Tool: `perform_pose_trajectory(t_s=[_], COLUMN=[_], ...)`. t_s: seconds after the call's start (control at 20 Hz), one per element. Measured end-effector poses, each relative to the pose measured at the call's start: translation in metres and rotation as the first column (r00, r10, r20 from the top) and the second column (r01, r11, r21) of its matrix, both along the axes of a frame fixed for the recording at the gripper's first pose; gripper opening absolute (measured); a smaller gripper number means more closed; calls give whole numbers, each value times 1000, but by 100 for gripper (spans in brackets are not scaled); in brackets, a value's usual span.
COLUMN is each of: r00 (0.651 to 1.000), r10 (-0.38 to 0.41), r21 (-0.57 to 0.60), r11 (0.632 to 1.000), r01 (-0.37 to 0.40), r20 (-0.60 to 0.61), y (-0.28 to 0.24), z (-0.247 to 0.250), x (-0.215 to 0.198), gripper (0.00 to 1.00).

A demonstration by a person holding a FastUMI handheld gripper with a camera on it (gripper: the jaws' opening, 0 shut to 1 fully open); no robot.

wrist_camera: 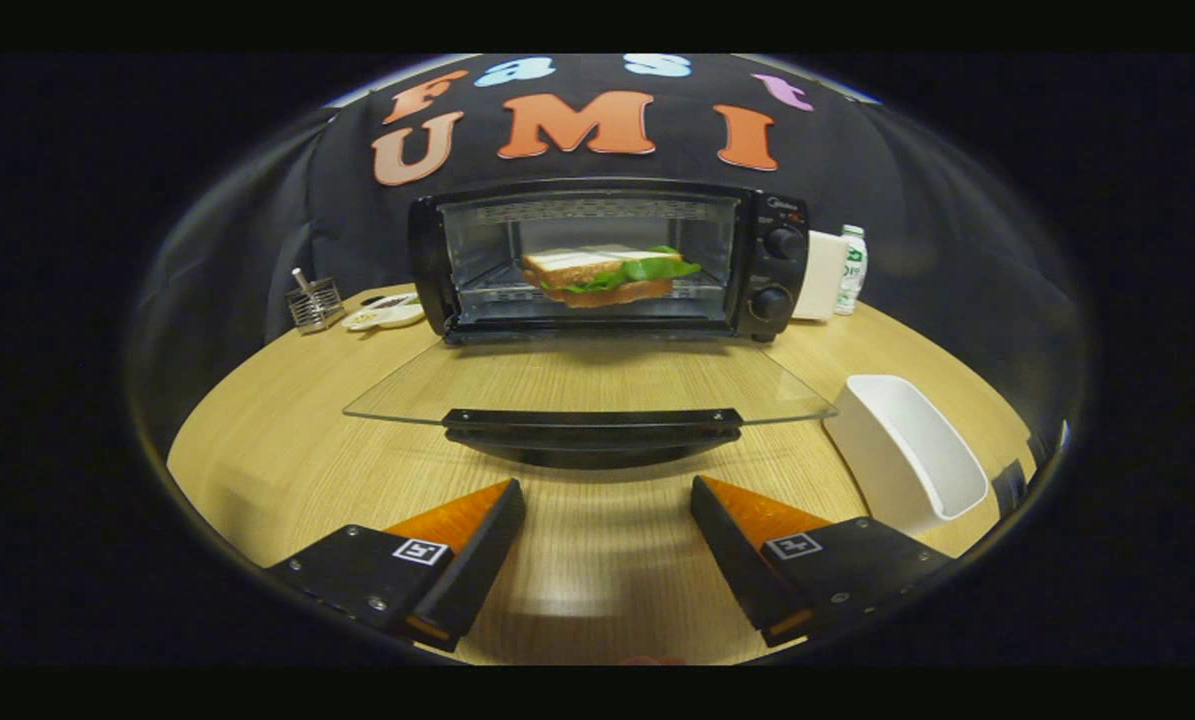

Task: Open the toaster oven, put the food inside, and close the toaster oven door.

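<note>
A black toaster oven (777, 270) stands at the back of the wooden table, beyond my fingers. Its glass door (597, 385) is folded down flat toward me, and the door's black handle (593, 428) lies just ahead of my fingertips. Inside on the wire rack rests a sandwich (605, 273) with green lettuce sticking out. My gripper (607, 492) is open, with only bare table between the fingers, which stop short of the door handle.
A white rectangular tub (907, 450) sits right of the door, close to my right finger. Beside the oven's right side are a white box (819, 275) and a small bottle (851, 268). Left of the oven are a wire holder (314, 303) and a small white dish (387, 315).
</note>
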State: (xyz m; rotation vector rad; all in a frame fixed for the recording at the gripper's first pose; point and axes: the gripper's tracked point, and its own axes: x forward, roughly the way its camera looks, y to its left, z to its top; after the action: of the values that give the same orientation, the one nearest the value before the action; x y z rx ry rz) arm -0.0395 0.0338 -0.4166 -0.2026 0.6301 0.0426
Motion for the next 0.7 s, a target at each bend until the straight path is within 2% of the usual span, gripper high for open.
perform_pose_trajectory(t_s=[0.2, 0.35, 0.7], r00=[994, 986, 981], r10=[-30, -64, -120], r21=[36, 82, 112], r11=[999, 994, 984], r01=[34, 77, 137], r20=[-107, -153, -150], y=[5, 9, 18], z=[-1, 17, 94], x=[11, 11, 50], gripper=[99, 100, 99])
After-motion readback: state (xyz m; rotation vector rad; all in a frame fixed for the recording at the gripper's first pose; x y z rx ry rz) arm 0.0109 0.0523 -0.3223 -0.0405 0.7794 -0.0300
